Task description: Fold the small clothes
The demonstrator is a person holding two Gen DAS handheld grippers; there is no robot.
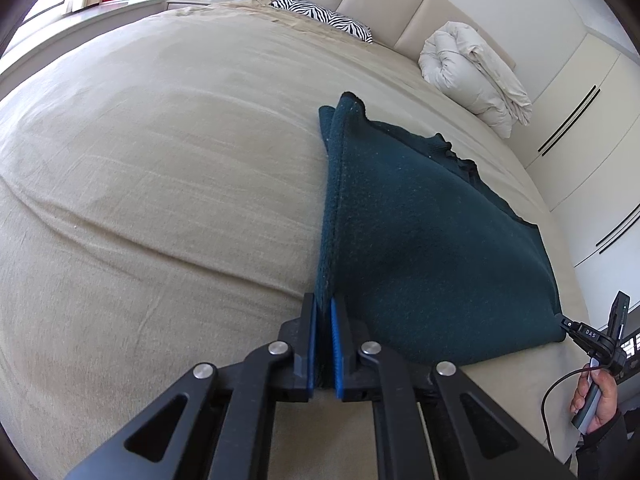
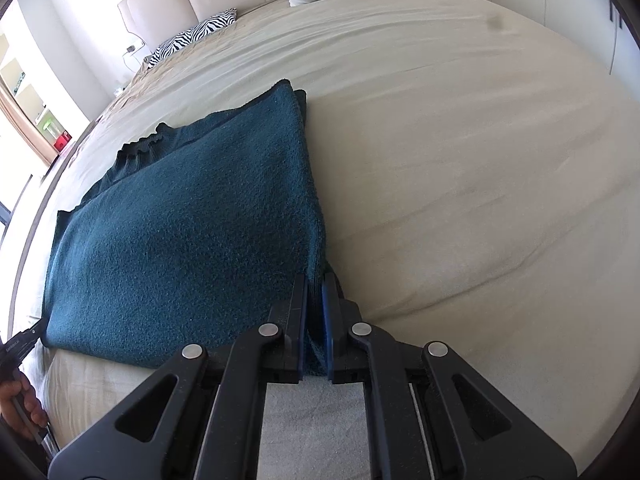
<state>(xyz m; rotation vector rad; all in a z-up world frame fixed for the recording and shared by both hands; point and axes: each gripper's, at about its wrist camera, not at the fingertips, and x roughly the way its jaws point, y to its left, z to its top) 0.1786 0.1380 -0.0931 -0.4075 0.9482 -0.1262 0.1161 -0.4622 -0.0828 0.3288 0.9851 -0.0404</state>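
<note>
A dark teal knit garment (image 1: 420,240) lies partly folded on the beige bed, its ribbed edge toward the headboard. My left gripper (image 1: 324,304) is shut on its near left corner. My right gripper (image 2: 316,284) is shut on the garment's (image 2: 192,232) near right corner. Both corners are lifted a little, with the near edge stretched between the grippers. The right gripper's tip also shows at the garment's corner in the left wrist view (image 1: 570,326). The left gripper's tip shows at the left edge of the right wrist view (image 2: 24,340).
The beige bed sheet (image 1: 160,180) spreads wide on all sides. A zebra-print pillow (image 1: 324,18) and a rolled white duvet (image 1: 476,76) lie by the padded headboard. White wardrobe doors (image 1: 580,120) stand along the bed's right side. A nightstand (image 1: 192,2) is at the far left.
</note>
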